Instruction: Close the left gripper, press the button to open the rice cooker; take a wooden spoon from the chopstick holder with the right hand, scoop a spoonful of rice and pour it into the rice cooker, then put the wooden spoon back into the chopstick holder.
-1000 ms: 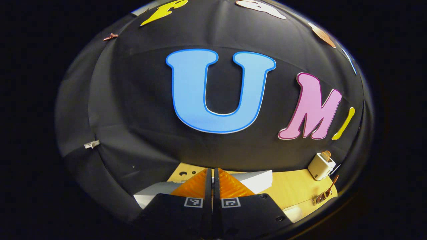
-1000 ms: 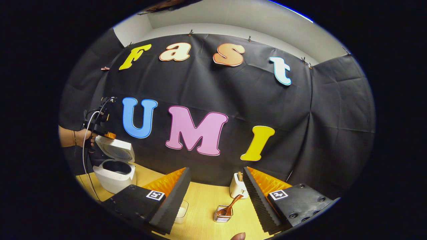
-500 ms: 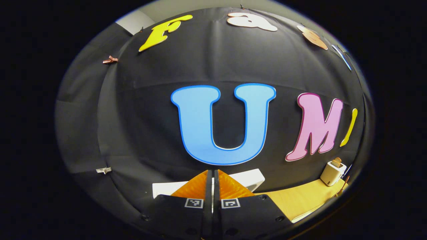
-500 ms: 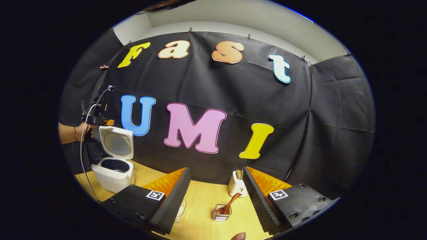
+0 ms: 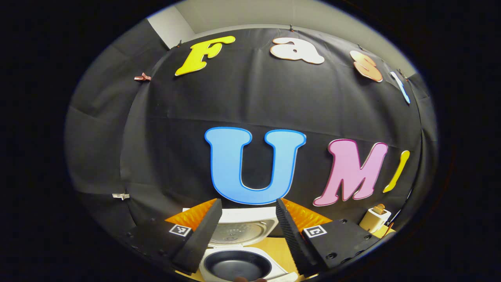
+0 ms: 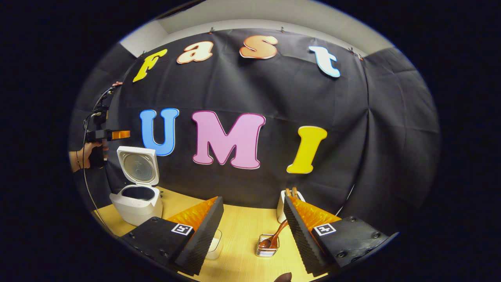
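The rice cooker stands open at 9 o'clock on the tabletop, so fetching the wooden spoon comes next. The right gripper, jaws spread, must descend onto the handle leaning from the chopstick holder. The left gripper has its jaws spread above the pot.
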